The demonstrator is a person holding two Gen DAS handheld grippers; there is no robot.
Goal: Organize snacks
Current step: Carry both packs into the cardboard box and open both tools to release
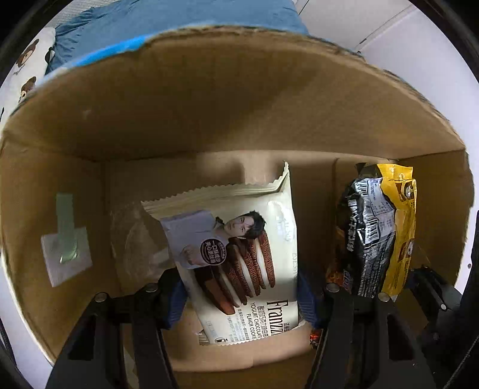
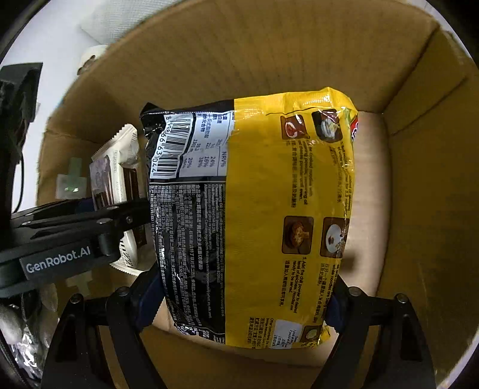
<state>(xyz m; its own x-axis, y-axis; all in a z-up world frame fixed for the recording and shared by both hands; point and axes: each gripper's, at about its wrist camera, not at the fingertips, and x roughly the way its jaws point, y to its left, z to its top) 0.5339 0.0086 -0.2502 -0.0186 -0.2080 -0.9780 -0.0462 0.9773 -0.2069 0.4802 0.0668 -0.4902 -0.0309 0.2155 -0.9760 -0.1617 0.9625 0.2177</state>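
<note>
My left gripper [image 1: 239, 296] is shut on a cream Franzzi cookie pack [image 1: 239, 257], held inside a brown cardboard box [image 1: 209, 104] above its floor. My right gripper [image 2: 242, 302] is shut on a yellow and black noodle packet [image 2: 263, 215], held inside the same box [image 2: 269, 54] to the right of the cookie pack. The noodle packet also shows in the left wrist view [image 1: 380, 227], and the cookie pack [image 2: 119, 167] and the left gripper's body [image 2: 60, 239] show at the left of the right wrist view.
A white sticker with green tape [image 1: 66, 251] is on the box's left wall. Blue bedding [image 1: 149, 24] and a bear-print pillow [image 1: 27, 68] lie beyond the box. A crinkled silver wrapper [image 2: 27, 350] lies outside the box at the lower left.
</note>
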